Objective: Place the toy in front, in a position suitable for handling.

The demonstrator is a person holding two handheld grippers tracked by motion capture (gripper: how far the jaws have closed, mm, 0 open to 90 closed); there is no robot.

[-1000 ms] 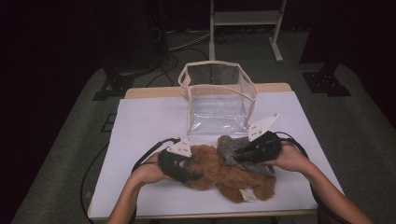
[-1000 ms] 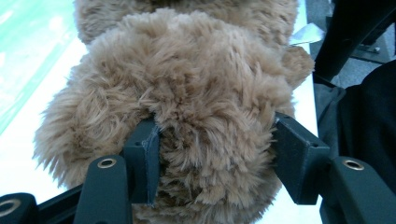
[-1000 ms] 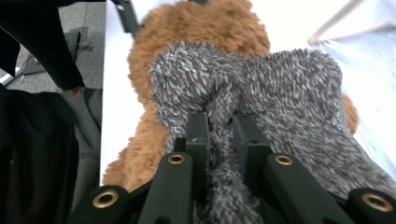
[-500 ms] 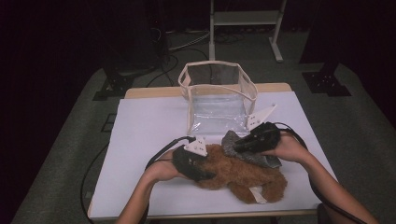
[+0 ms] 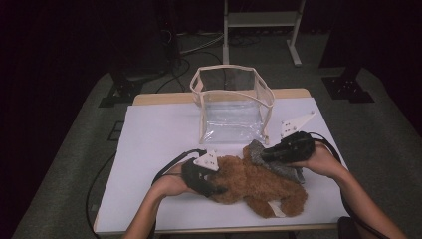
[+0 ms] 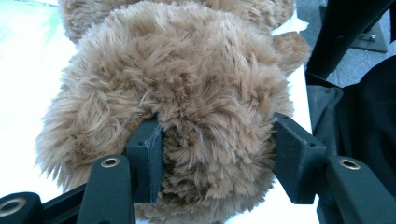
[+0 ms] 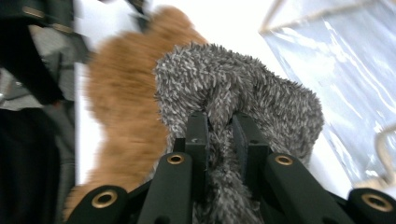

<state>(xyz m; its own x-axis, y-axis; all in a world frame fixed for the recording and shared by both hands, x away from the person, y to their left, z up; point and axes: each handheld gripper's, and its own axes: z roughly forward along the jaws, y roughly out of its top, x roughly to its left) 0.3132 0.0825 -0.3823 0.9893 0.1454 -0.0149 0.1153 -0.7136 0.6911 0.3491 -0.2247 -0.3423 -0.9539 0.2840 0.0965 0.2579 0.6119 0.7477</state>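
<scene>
Claw views show grips: left claw (image 6: pixel 215 154) squeezes brown teddy (image 6: pixel 177 102), right claw (image 7: pixel 219 135) pinches grey cloth (image 7: pixel 243 88).

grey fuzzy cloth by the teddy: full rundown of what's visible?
The grey fuzzy cloth is shaggy, speckled grey pile, soft and crumpled. A fold of it is pinched between the right gripper jaws, which are shut on it. It lies on the white table against the brown teddy bear, just in front of the clear bag.
</scene>
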